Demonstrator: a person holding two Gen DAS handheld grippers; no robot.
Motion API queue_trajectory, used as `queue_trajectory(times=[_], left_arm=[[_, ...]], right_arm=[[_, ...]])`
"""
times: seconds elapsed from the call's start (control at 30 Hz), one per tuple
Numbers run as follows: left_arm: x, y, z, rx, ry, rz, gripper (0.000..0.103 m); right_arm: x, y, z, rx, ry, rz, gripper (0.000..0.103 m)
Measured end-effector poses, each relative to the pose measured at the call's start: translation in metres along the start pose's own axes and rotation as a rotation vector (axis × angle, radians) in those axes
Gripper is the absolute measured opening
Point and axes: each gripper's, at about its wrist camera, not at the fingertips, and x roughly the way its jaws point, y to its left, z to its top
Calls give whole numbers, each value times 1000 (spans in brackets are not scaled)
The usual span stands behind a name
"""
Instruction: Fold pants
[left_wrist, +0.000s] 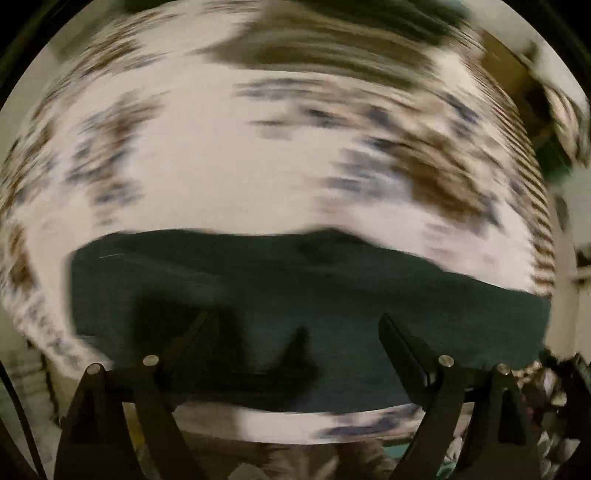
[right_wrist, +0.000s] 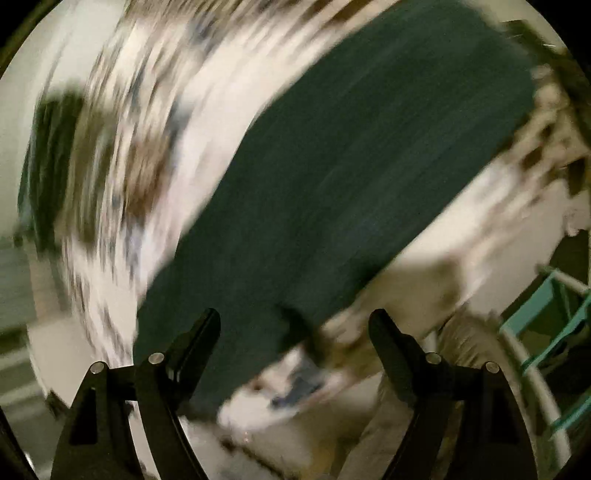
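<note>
Lying flat on a patterned bedspread (left_wrist: 229, 177), dark pants (left_wrist: 295, 295) fill both blurred views. Left gripper (left_wrist: 295, 325) and right gripper (right_wrist: 295, 321) hover with fingers apart, holding nothing.

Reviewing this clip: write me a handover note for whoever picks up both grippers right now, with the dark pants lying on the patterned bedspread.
Left gripper: fingers open, empty, above the dark green fabric pants.
Right gripper: fingers open, empty, over the near end of the same pants.
Pants: lying as a long flat band on the white bedspread with brown and blue patches. Both views are motion-blurred, so creases and layers cannot be read.
Done: pants appear laid out, possibly already folded lengthwise; not certain.
Left: probably grasp one end and fold it across to the other, then smooth it down.
</note>
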Motion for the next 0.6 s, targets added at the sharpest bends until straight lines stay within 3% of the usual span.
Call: queue_trajectory(times=[0.13,0.27,0.33,0.4,0.6], left_arm=[[25,-132,3,147,19,-48,89],[54,-227,-3,257,61,-31,89],[67,-262,-7,291,80,-18,89],[81,-293,-11,329,97,-3,89],[106,-344,-16,420,124,27,89]], right_arm=[[-56,-96,82,162,-203,11,85],[-68,-197,154,326,-259,106,85],[-53,-246,190,412,-208,177,85],[-36,-270,211,432,-167,242,85],[34,-308,240,474,27,383,85]])
